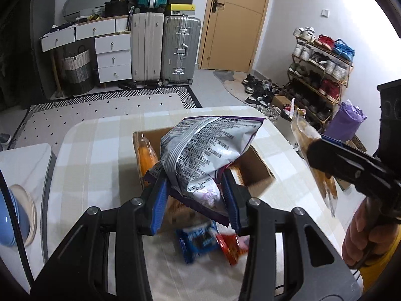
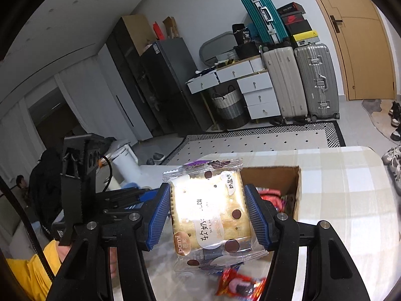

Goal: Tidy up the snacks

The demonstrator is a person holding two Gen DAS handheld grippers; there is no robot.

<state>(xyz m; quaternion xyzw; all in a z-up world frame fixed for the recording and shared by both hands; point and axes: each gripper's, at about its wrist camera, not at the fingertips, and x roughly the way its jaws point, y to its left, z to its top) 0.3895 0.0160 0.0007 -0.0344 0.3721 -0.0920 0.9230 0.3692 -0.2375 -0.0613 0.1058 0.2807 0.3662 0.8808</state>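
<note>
My left gripper point(image 1: 195, 195) is shut on a silver and purple chip bag point(image 1: 200, 150), which hangs above an open cardboard box point(image 1: 253, 168) on the checked tablecloth. An orange packet point(image 1: 146, 155) lies inside the box at its left wall. My right gripper point(image 2: 206, 213) is shut on a clear-wrapped cracker pack point(image 2: 208, 215), held up in front of the cardboard box point(image 2: 288, 178). In the left wrist view the right gripper point(image 1: 313, 150) shows from the side with the cracker pack point(image 1: 304, 128) in it. A blue snack pack point(image 1: 198, 240) and a red snack pack point(image 1: 231, 248) lie on the table below.
A red wrapper point(image 2: 240, 286) lies on the table near the front edge. Stacked bowls point(image 1: 17, 215) sit at the left on a white side surface. Suitcases point(image 1: 165, 50), a drawer unit point(image 1: 110, 50) and a shoe rack point(image 1: 323, 75) stand beyond the table. A person's hand point(image 1: 363, 233) holds the right gripper.
</note>
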